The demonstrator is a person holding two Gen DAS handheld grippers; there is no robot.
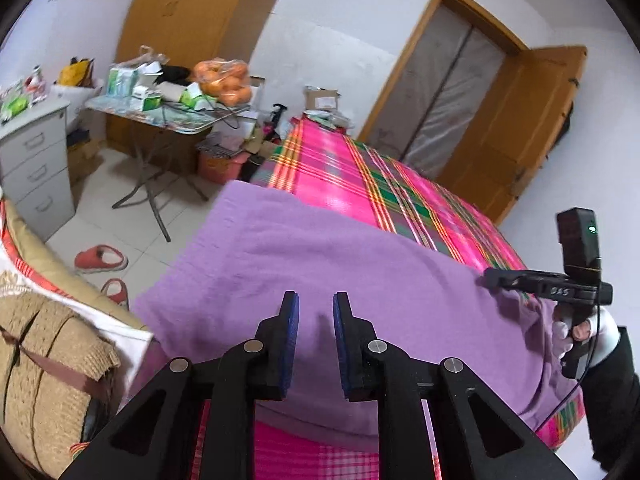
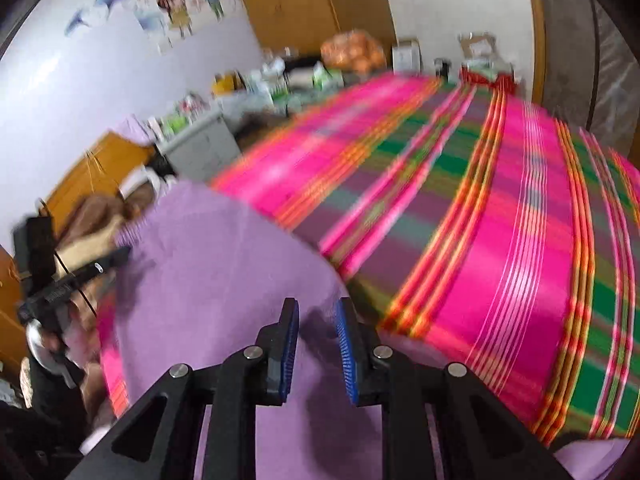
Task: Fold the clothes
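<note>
Purple garment (image 1: 320, 264) covers the plaid bedspread (image 1: 360, 176), each hand-held gripper's (image 1: 316, 312) jaws apart above it, woven basket (image 1: 44, 364) alongside.

Domestic bedroom: bed (image 1: 332, 168) under plaid cover, wooden door (image 1: 516, 128), drawer cabinet (image 1: 36, 160), cluttered folding surface (image 1: 160, 118), slippers (image 1: 100, 258) on tiled floor (image 1: 120, 216).

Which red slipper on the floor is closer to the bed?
The lower red slipper, partly hidden behind the bed's edge by the purple cloth. The other slipper lies fully in view, farther out on the white tiles.
</note>
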